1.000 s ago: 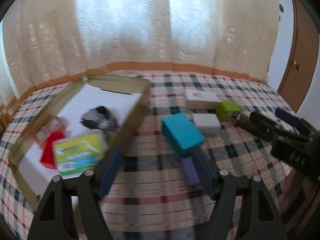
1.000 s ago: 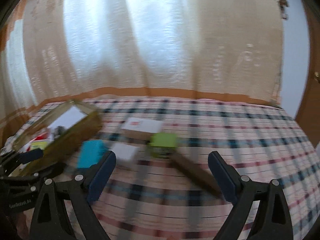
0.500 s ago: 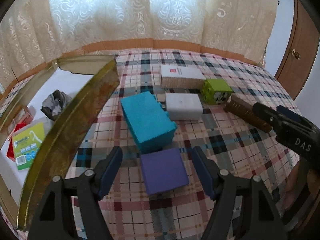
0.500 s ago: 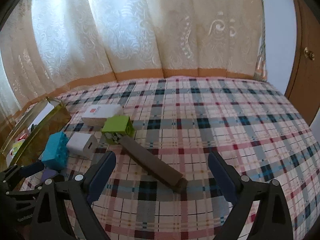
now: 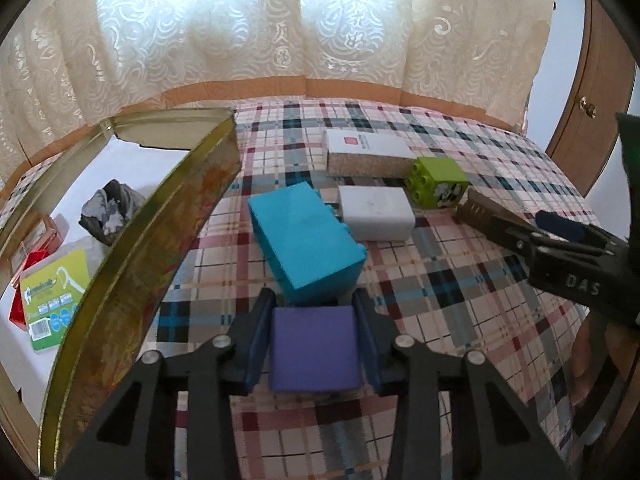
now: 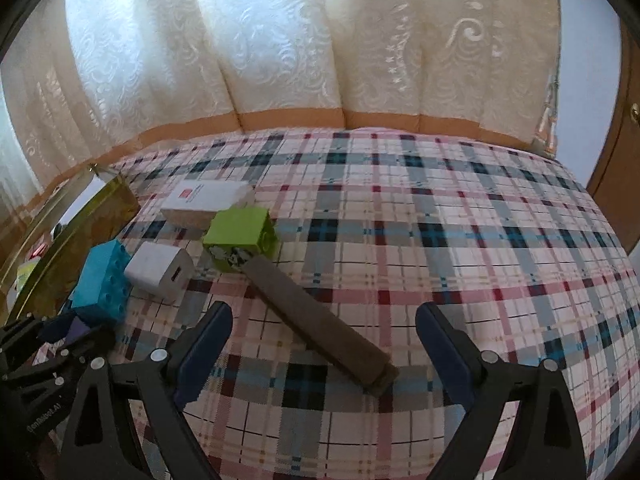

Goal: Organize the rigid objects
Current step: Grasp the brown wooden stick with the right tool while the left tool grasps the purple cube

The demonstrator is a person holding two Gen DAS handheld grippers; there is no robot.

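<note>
A purple block (image 5: 314, 346) sits on the plaid cloth between the fingers of my left gripper (image 5: 314, 298). The jaws are closing and both pads touch its sides. Just beyond it lies a teal block (image 5: 304, 236), then a white adapter (image 5: 376, 212), a green block (image 5: 438, 182) and a white box (image 5: 366, 150). My right gripper (image 6: 324, 313) hovers low over a long brown bar (image 6: 320, 320). Its jaws are wide apart and closing slightly, and the pads are clear of the bar. The bar lies slantwise, with its far end by the green block (image 6: 240, 236).
A gold tin tray (image 5: 160, 240) stands at the left. It holds a green packet (image 5: 54, 292), a red item and a grey crumpled lump (image 5: 110, 210). Lace curtains back the bed and a wooden door (image 5: 588, 132) is at the right. Bare plaid cloth (image 6: 460, 240) spreads to the right.
My left gripper swung right from the tin, sank over the purple block and closed onto its sides. My right gripper tipped down toward the brown bar and narrowed slightly.
</note>
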